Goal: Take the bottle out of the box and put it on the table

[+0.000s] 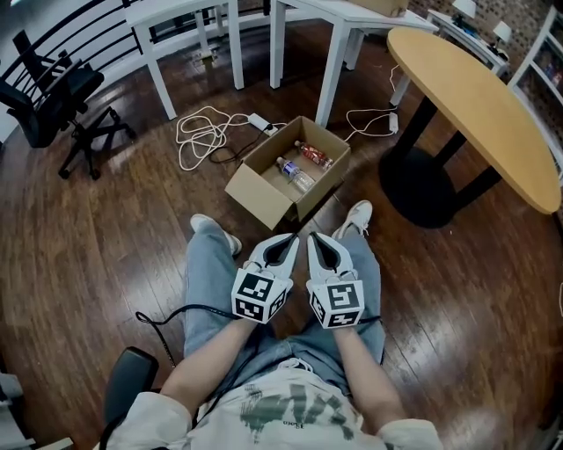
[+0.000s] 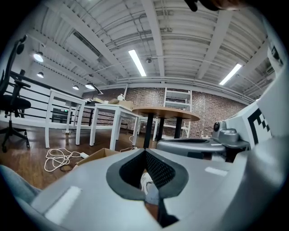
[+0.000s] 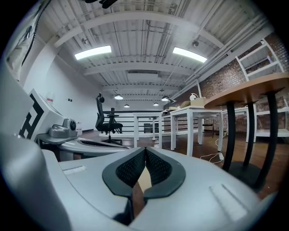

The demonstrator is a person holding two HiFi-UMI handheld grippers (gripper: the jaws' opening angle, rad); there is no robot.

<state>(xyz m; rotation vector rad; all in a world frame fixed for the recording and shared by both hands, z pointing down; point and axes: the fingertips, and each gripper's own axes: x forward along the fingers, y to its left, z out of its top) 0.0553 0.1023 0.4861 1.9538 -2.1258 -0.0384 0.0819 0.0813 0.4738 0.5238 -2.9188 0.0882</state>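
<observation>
An open cardboard box stands on the wooden floor in front of the seated person's feet. Two bottles lie inside: a clear one with a blue label and one with a red label. Both grippers rest side by side over the person's lap, well short of the box. My left gripper is shut with nothing between its pads, and so is my right gripper. The round wooden table on a black pedestal stands to the right of the box. A corner of the box shows in the left gripper view.
White cables and a power strip lie on the floor behind the box. White tables stand further back. A black office chair is at the far left. The person's white shoes sit close to the box.
</observation>
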